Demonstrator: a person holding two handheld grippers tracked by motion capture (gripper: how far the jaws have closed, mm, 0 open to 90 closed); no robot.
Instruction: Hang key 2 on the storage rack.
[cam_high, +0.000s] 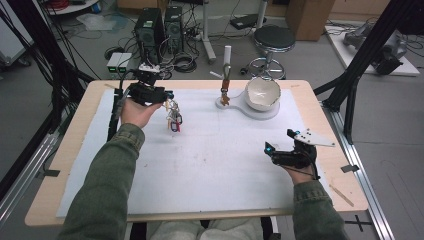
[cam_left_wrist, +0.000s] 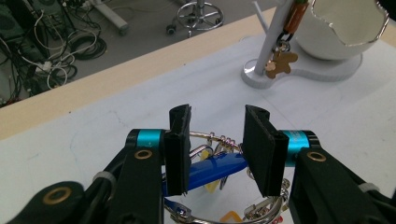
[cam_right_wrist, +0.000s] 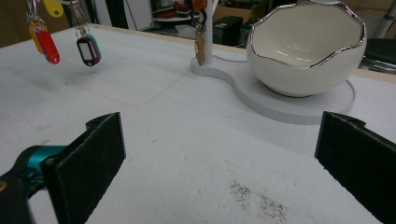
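Observation:
My left gripper (cam_high: 168, 101) is raised over the far left of the white mat (cam_high: 210, 160) and is shut on a key ring bunch (cam_high: 174, 120) that dangles below it. In the left gripper view the wire ring (cam_left_wrist: 215, 138) and a blue tag (cam_left_wrist: 210, 171) sit between the jaws of the left gripper (cam_left_wrist: 217, 116). From the right gripper view, red and dark tags of the bunch (cam_right_wrist: 46, 44) hang clear of the mat. My right gripper (cam_high: 281, 141) rests low at the near right, open wide and with nothing between its fingers (cam_right_wrist: 105, 135).
A white eggshell-shaped bowl (cam_high: 262, 94) with a silver rim stands on a white base (cam_high: 270, 114) at the far middle. A post (cam_high: 227, 55) on that base carries a brown strap with a gingerbread charm (cam_left_wrist: 280, 63). Cables, computers and a stool (cam_high: 274, 40) lie beyond the table.

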